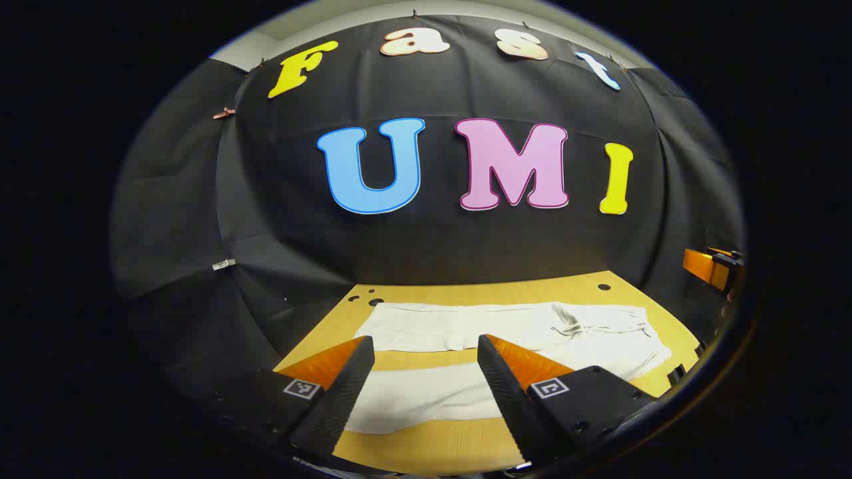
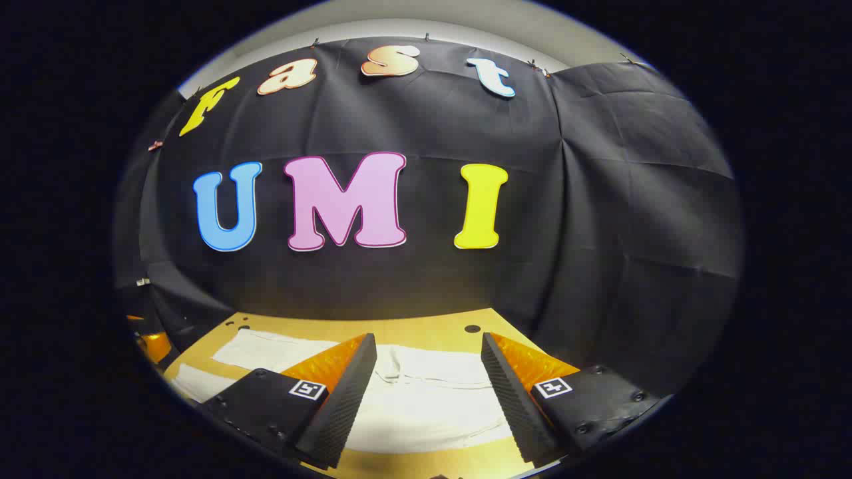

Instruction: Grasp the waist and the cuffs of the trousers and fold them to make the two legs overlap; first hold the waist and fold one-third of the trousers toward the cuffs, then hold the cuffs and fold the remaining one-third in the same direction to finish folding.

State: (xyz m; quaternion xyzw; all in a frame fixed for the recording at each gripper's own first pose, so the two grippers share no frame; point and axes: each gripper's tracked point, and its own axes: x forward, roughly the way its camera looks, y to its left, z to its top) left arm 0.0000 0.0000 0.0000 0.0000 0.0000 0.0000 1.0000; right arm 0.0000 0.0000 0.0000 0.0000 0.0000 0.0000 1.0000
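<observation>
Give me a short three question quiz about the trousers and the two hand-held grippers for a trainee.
1. True or false: the white trousers are already folded into thirds on the wooden table.
2. Which end of the trousers does the right hand-held gripper face: A) waist, B) cuffs, C) neither?
3. Fill in: the left hand-held gripper has its fingers ____ and holds nothing.

Key
1. False. They lie flat with the two legs apart, table showing between them.
2. A. The waist with its drawstring lies between its spread fingers.
3. Open.
</observation>
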